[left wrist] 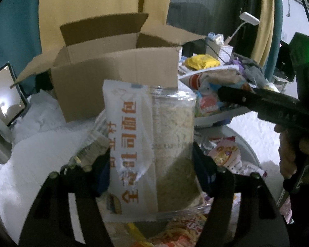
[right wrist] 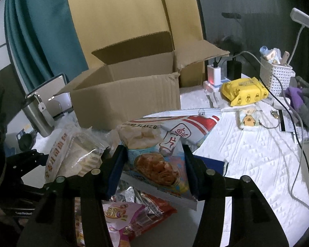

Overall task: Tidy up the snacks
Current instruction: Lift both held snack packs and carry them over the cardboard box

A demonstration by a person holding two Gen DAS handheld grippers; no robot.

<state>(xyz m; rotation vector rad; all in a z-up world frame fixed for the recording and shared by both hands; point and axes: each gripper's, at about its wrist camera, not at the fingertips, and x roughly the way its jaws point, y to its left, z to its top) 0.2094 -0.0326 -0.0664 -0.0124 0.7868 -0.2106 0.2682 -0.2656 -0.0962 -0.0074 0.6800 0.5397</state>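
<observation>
both grippers hold snack packs in front of an open cardboard box.

the left gripper [left wrist: 152, 164] is clamped on a bread pack [left wrist: 150, 150], held upright; the right gripper [right wrist: 154, 164] is clamped on a shrimp flakes bag [right wrist: 154, 154]. both packs hang above a heap of snacks [right wrist: 131, 214] at the table's near edge, with the cardboard box [right wrist: 125, 94] just behind, flaps up, toward the table's back edge.

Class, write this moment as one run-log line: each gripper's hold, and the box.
left gripper: shut on bread pack | right gripper: shut on shrimp flakes bag | cardboard box: open
</observation>
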